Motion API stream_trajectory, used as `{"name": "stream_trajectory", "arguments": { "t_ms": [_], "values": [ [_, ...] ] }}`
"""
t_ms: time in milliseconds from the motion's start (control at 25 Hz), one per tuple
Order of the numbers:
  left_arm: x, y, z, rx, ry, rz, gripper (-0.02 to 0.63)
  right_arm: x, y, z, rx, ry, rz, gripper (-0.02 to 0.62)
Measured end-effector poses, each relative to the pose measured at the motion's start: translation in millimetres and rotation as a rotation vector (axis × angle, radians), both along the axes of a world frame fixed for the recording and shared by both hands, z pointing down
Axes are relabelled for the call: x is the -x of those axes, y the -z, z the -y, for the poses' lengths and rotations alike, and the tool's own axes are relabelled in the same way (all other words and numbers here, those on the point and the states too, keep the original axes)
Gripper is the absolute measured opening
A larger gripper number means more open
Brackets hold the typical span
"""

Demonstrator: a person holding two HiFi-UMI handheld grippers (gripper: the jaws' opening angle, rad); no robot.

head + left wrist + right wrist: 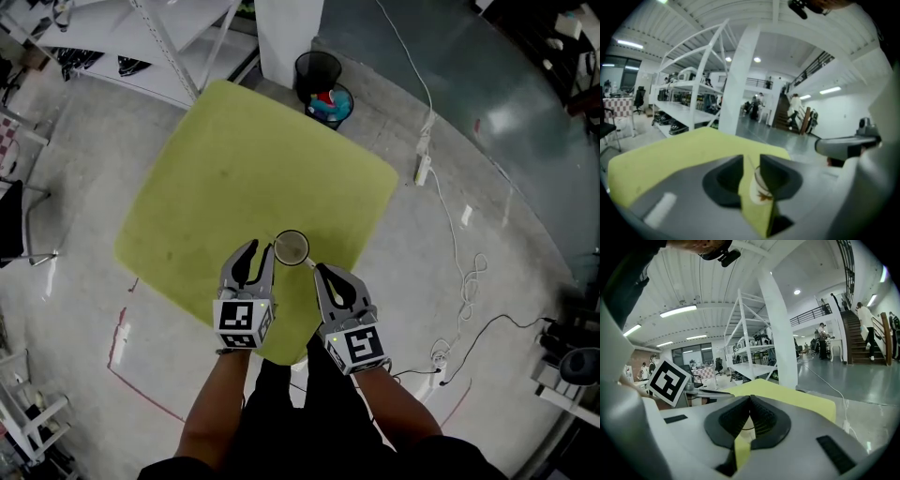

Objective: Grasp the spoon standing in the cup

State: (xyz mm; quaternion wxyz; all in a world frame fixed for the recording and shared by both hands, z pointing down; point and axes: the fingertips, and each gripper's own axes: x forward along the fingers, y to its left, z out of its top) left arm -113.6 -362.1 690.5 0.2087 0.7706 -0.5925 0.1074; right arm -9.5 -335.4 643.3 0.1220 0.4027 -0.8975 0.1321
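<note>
While both tools hang low over the near edge of the table (234, 159), the step in hand reads as the approach; no grasp is made yet. Cup (292, 247) stands on the yellow-green top, at about 6 o'clock from the table's middle, close to the person. Left gripper (262, 249) sits at roughly 8 o'clock of the cup, just beside it; right gripper (326, 272) at roughly 4 o'clock, also just beside. Left gripper view: jaws parted and empty, with the pale cup (758, 187) and its brown leaf-like print showing through the gap ahead of the tips. Right gripper view: jaws clenched tip to tip, nothing seen caught between them, and a slice of cup rim (744, 427) visible beneath the tips. Spoon (310, 262): only a thin pale sliver leaning over the rim at about 4 o'clock, toward the right gripper; too small to make out bowl or material, and neither gripper view shows it plainly. Judged next move: the released left tool is the likelier one to take the handle, which calls for lining its gap on that thin stem above the rim and closing gently. A sideways nudge could tip the light cup.
</note>
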Motion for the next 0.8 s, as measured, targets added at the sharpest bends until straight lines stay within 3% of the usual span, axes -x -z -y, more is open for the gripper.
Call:
{"name": "stream_trajectory", "arguments": {
  "t_ms": [800],
  "values": [
    [-7,-30,19,0.069,-0.015,-0.072,0.053,0,-11,14,0.039,0.03,0.017,0.008]
  ]
}}
